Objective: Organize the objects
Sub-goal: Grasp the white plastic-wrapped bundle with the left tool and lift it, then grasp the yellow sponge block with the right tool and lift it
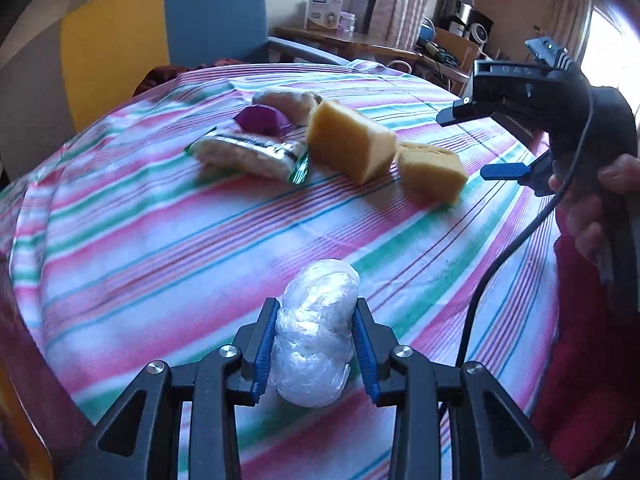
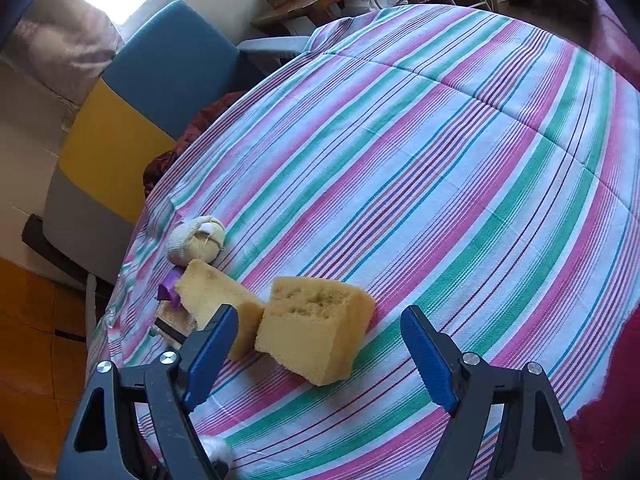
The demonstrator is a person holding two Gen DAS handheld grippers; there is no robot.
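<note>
My left gripper (image 1: 317, 304) is shut on a white bundle wrapped in clear plastic film (image 1: 316, 332), with both blue pads pressed against its sides just above the striped tablecloth (image 1: 160, 248). Farther back lie two yellow sponge blocks (image 1: 348, 140) (image 1: 432, 172), a clear-wrapped snack packet (image 1: 248, 152), a purple wrapped piece (image 1: 260, 120) and a beige rolled cloth (image 1: 288, 100). My right gripper (image 2: 320, 314) is open and hovers over the nearer sponge (image 2: 316, 336); the second sponge (image 2: 216, 296) sits to its left. In the left wrist view, the right gripper (image 1: 476, 142) hangs at the right, held by a hand (image 1: 592, 208).
A blue and yellow chair (image 1: 192, 20) stands behind the table. A wooden side table (image 1: 344, 40) with boxes is at the back. A black cable (image 1: 500, 264) hangs from the right gripper. Red cloth (image 1: 592, 360) shows at the table's right edge.
</note>
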